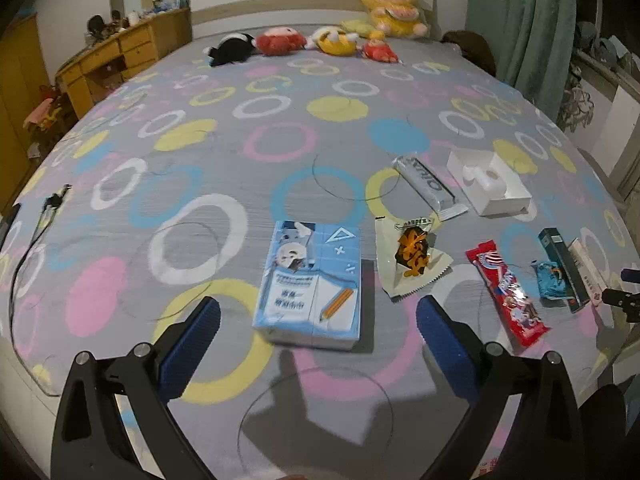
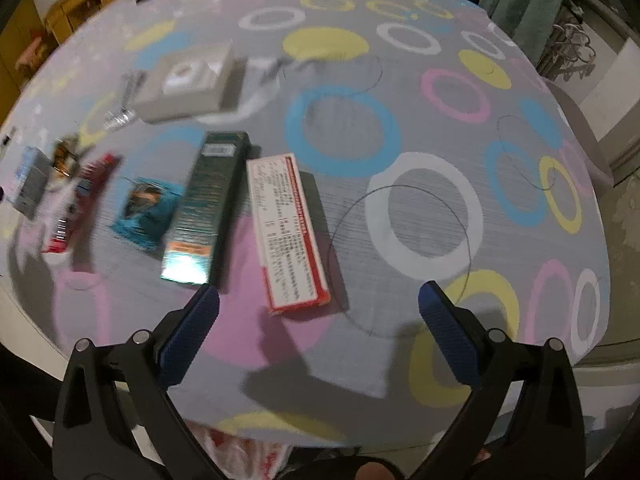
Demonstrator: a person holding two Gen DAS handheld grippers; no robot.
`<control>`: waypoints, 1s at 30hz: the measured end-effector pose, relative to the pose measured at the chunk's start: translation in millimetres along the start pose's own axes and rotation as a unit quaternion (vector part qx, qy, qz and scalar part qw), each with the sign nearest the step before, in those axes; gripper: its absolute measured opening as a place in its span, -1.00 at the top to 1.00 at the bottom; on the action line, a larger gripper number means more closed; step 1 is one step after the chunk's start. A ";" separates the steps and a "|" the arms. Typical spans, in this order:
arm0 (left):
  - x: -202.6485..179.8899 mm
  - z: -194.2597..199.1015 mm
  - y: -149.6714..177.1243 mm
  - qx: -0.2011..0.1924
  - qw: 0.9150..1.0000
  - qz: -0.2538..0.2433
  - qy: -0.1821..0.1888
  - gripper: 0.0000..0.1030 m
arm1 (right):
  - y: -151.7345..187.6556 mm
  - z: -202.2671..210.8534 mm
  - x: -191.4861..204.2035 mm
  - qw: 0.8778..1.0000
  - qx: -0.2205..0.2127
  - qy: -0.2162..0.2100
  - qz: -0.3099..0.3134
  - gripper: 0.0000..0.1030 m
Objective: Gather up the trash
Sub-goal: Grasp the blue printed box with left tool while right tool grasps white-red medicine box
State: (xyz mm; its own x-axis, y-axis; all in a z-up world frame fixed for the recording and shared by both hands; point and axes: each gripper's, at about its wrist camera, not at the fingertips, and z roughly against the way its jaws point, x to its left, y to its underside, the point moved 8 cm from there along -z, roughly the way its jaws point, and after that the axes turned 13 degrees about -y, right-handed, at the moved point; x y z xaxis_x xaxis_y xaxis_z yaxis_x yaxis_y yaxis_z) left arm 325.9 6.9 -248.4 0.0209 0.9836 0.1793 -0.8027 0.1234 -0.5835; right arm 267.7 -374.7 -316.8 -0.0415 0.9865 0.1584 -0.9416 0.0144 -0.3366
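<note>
Risk, right: red-and-white carton (image 2: 289,232) lies just beside the dark green box (image 2: 208,208); a wide-open close could catch both or nudge one off the near bed edge.
Risk, left: tissue pack (image 1: 310,286) may not be trash; a wrong grab is likely.
Right gripper (image 2: 318,306): fingers spread wide, empty, hovering over the carton's near end.
Left gripper (image 1: 318,320): fingers apart, empty, low, framing the pack.
Trash: wrappers and boxes strewn across the bedspread (image 1: 240,140), right of the pack.

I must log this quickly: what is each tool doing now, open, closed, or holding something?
Left tool: open, holding nothing, above the blue tissue pack.
Right tool: open, holding nothing, near the red-and-white box.
</note>
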 end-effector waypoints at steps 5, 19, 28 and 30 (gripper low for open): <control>-4.7 -20.0 -6.8 0.007 1.000 -0.016 -0.008 -0.87 | -1.1 -27.8 -7.1 0.999 0.036 0.003 -0.004 -0.90; -4.7 -77.7 -4.5 0.077 0.997 0.004 -0.006 -0.87 | -8.2 -55.9 -11.6 0.996 0.071 -0.042 -0.025 -0.91; -11.8 -93.2 -3.6 0.094 0.995 -0.008 -0.016 -0.77 | -15.2 -54.5 8.5 0.997 0.066 -0.041 0.005 -0.48; -11.1 -88.2 -8.1 0.089 0.996 -0.001 -0.014 -0.36 | -17.4 -51.2 21.5 0.996 0.066 -0.048 0.021 -0.10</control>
State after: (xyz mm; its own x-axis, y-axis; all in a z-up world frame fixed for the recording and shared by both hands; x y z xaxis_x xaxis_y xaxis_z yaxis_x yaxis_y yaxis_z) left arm 384.8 6.5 -315.5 0.0080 0.9791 0.2033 -0.8954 0.0976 -0.4345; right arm 300.3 -345.4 -355.1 -0.1079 0.9653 0.2376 -0.9739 -0.0546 -0.2205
